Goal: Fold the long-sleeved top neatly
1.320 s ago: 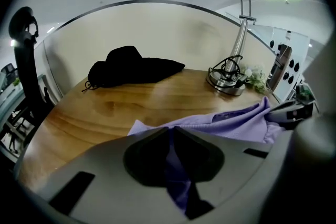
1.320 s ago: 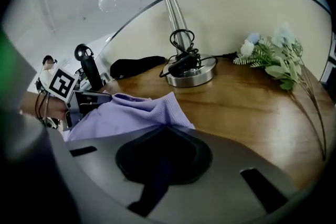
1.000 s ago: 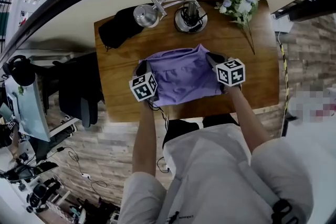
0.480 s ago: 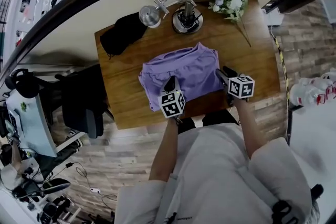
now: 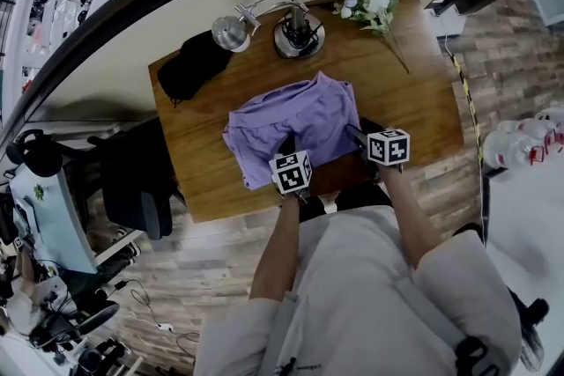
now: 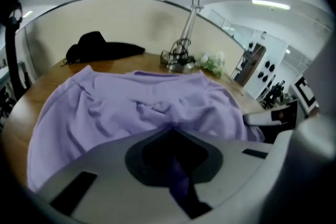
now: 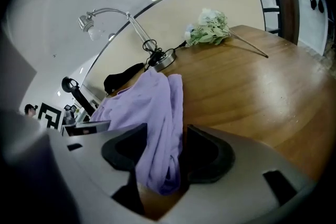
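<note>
Left claw [image 6: 170, 132]: jaws closed together, pinching a narrow fold of the purple long-sleeved top [image 6: 142, 105] at its near edge, about mid-width.
Right claw [image 7: 167, 132]: jaws wide and just been opening. A hanging fold of the top's right edge sits between them, and the pads are not pressing on it.
Claws, placing: both are at the near side of the counter [image 5: 414, 106]. The left one is over the top's near edge and the right one is just beside the top's near right corner. Both point away from the person and slope downward.
Top: wrinkled and bunched into a rough rectangle in the middle of the counter. It lies mostly flat on the wood, with the right edge doubled over in a loose roll that runs toward the right claw.
Counter: brown wood, bare to the right of the top.
Far middle: a desk lamp [image 5: 297, 35] with a round base stands just beyond the top, its curved neck carrying the head off to the left.
Far left: a black cloth [image 5: 189, 66] lies heaped near the corner, apart from the top.
Far right: a bunch of flowers [image 5: 366, 3] lies on its side, its stems reaching toward the near right.
</note>
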Demonstrator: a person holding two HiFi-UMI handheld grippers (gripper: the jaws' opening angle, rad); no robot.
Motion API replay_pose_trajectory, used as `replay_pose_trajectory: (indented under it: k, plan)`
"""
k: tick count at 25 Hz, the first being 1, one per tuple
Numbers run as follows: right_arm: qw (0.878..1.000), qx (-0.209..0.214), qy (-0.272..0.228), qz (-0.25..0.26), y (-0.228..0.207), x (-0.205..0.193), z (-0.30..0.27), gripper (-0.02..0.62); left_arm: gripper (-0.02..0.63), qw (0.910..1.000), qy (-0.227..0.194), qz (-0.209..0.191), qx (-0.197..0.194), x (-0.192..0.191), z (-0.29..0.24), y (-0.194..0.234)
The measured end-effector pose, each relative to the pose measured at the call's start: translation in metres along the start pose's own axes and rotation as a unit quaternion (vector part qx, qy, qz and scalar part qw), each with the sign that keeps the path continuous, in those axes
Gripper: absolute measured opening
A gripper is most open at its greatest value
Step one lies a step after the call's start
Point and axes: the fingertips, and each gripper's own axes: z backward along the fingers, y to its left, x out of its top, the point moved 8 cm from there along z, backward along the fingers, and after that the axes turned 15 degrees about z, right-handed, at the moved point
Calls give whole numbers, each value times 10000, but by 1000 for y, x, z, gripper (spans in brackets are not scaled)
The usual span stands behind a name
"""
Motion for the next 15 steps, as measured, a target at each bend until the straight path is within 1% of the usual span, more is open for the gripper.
replay_pose_trajectory:
  k: [4,7,8,10,12,15]
  plan:
    - [10000,-25,-15,-16,1,-4,0,224,29,10000,-6,6,11,-2,-4,0]
    - [9993,203,51,-297,2,-7,-4,140,29,10000,19,53,9,0,-4,1]
    - [9989,247,43,-406,3,-9,-6,128,29,10000,23,63,8,-1,-4,1]
    - [9981,275,19,-546,1,-11,-5,82,29,10000,44,86,-13,-1,-4,2]
    - [9975,294,-71,-640,0,-9,-1,57,29,9999,84,111,-67,0,-4,3]
    - [9960,386,-294,-750,7,-1,8,44,28,9997,147,151,-154,2,-4,5]
